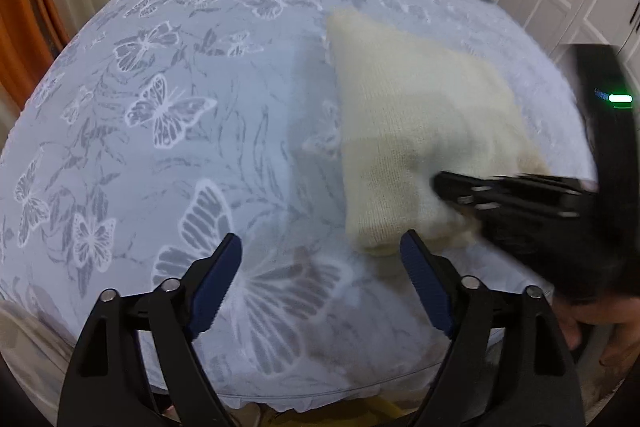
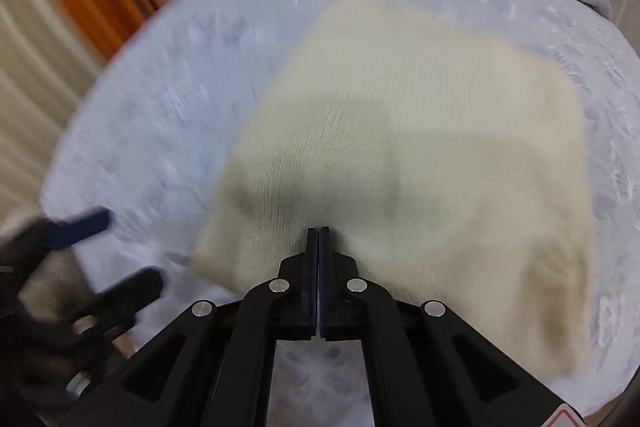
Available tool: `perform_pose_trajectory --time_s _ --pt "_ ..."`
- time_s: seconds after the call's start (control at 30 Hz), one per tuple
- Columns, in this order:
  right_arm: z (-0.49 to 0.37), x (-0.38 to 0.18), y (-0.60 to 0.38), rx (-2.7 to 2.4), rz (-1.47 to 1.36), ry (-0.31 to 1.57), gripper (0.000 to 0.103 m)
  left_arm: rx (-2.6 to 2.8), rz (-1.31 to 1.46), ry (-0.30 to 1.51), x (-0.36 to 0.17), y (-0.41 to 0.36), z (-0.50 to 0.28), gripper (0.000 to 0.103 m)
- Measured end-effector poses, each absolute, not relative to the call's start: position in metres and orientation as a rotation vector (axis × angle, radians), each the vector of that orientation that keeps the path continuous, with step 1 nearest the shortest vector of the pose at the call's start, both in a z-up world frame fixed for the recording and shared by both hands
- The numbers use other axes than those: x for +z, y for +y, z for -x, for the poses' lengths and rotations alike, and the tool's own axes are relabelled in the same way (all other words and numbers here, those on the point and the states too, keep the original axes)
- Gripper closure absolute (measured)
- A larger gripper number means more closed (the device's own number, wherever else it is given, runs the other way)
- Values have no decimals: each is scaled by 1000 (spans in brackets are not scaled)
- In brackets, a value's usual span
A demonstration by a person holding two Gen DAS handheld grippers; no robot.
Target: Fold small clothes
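Your left gripper hangs wide open & empty just beside the folded cream knit on the bed, while the right gripper, jaws closed w/ nothing visibly between, presses the knit's near edge, prob to flatten it

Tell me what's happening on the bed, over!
Left gripper open, empty. Right gripper shut, tips at the cream knit garment. Garment folded on butterfly sheet. Nothing in the way.
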State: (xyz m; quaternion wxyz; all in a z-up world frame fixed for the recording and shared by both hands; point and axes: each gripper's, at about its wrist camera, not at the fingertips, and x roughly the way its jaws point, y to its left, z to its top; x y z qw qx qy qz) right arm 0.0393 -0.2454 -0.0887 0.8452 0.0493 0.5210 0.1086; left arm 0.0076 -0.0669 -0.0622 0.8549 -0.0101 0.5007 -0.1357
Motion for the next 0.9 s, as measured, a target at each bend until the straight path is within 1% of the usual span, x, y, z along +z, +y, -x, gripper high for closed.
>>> perform_pose_trajectory --time_s 0.07,0.13,0.2,0.23,0.27,0.3,0.37,0.4,0.43,0.47,0.5,0.57,0.63,0.67,0.77,0.8,0.83,0.87,0.9 --pt "-26 -60 -285 151 -232 1010 103 -293 54 1039 -56 -65 -13 18" --pt "-19 -55 -314 48 -293 1003 103 -304 97 1040 -51 -64 -21 17" --pt "-16 -88 -345 -121 -313 1148 103 -304 125 1044 -49 -67 -27 17" --pt "-13 -121 -359 -168 -345 1237 103 -306 129 1049 -50 -70 -29 17" --pt "-10 -135 -367 -155 -406 1247 103 -307 126 1054 -51 -73 -30 17" --pt "-2 -120 -376 -137 -495 1202 103 -309 119 1066 -52 -78 -31 17" --pt "2 -95 -380 -126 -523 1097 101 -337 114 1072 -52 -86 -35 16" --pt "3 -85 -384 -135 -535 1050 96 -345 122 1071 -51 -87 -38 11" --pt "1 -79 -391 -177 -522 1021 70 -356 141 1069 -51 -88 -42 9" --pt "-3 -79 -394 -212 -500 1006 39 -376 179 1068 -51 -89 -48 8" --pt "-6 -82 -397 -223 -487 1006 33 -401 236 1070 -54 -89 -58 6" --pt "-24 -100 -398 -216 -486 1070 31 -408 326 1108 -69 -90 -84 6" --pt "-38 -125 -405 -181 -561 1125 31 -384 397 1187 -93 -92 -111 6" --pt "-46 -131 -409 -161 -608 1132 26 -371 434 1235 -105 -94 -123 6" --pt "-54 -157 -423 -112 -787 1155 16 -416 585 1306 -131 -97 -142 5" --pt "-55 -160 -422 -105 -821 1149 16 -429 631 1325 -140 -100 -147 5" --pt "-57 -161 -421 -101 -825 1149 17 -443 659 1348 -147 -104 -150 5" --pt "-59 -161 -420 -86 -818 1141 27 -451 678 1375 -154 -108 -153 5" --pt "-59 -159 -416 -56 -825 1132 36 -448 679 1375 -153 -109 -153 9"
